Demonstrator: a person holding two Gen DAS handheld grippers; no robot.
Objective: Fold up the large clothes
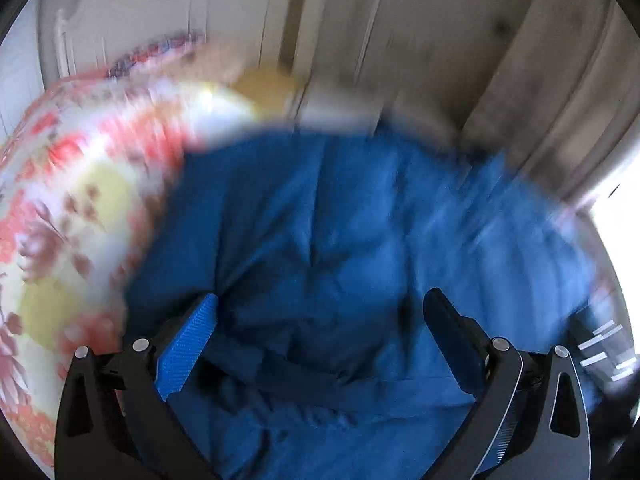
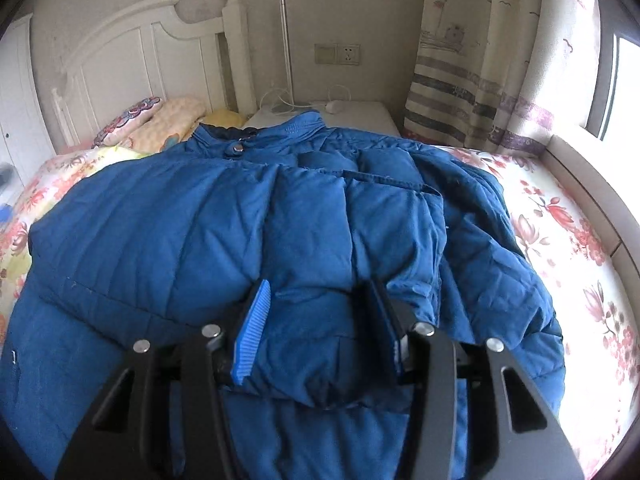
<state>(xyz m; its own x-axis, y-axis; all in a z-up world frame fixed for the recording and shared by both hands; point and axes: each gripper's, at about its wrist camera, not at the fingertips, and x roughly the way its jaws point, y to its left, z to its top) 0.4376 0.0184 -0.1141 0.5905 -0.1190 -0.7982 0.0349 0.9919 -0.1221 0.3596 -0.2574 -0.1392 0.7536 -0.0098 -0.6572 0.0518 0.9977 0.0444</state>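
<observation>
A blue quilted jacket (image 2: 224, 224) lies spread on a floral bed sheet (image 2: 568, 240), collar toward the headboard. One sleeve is folded across its front. My right gripper (image 2: 320, 300) has its jaws partly closed around the cuff end of that sleeve (image 2: 320, 344). In the blurred left wrist view the jacket (image 1: 340, 240) fills the middle. My left gripper (image 1: 320, 312) is open, its blue-padded fingers (image 1: 188, 344) wide apart just above the fabric, holding nothing.
A white headboard (image 2: 132, 52) and pillows (image 2: 160, 120) stand at the far end. A white bedside table (image 2: 352, 116) sits beside them. A patterned curtain (image 2: 480, 60) and window ledge (image 2: 592, 184) run along the right.
</observation>
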